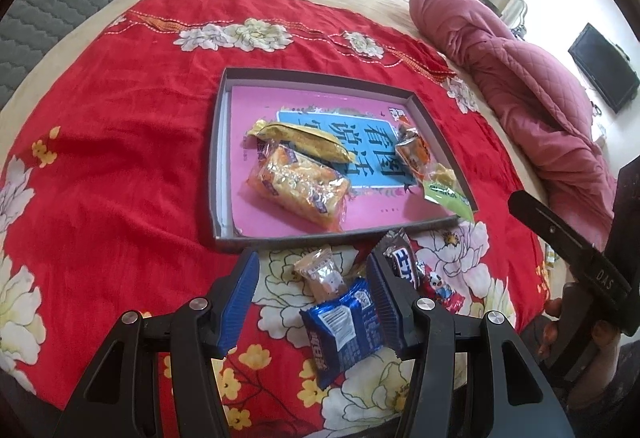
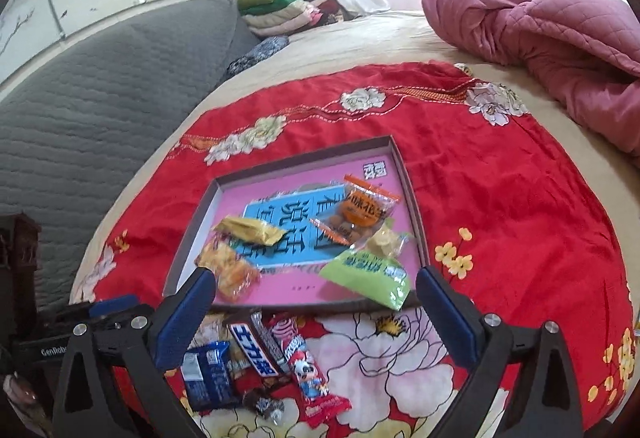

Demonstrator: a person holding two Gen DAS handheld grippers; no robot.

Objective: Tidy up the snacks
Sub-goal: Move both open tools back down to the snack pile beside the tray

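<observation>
On a bed with a red floral cloth (image 1: pixel 120 142), a shallow box (image 1: pixel 218 142) holds four snack packets. The left hand-held gripper (image 1: pixel 312 298) hangs part-open over a blue packet (image 1: pixel 344 330), not pinching it. The right hand-held gripper (image 2: pixel 316 314) gapes wide, empty, above loose snacks (image 2: pixel 260 354) beside the box.

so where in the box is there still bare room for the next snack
Free: the far strip of the box behind the yellow pack, and the near middle between the orange pack and the green pack. Crowded: the box's right side, and the loose pile by the blue pack.
</observation>
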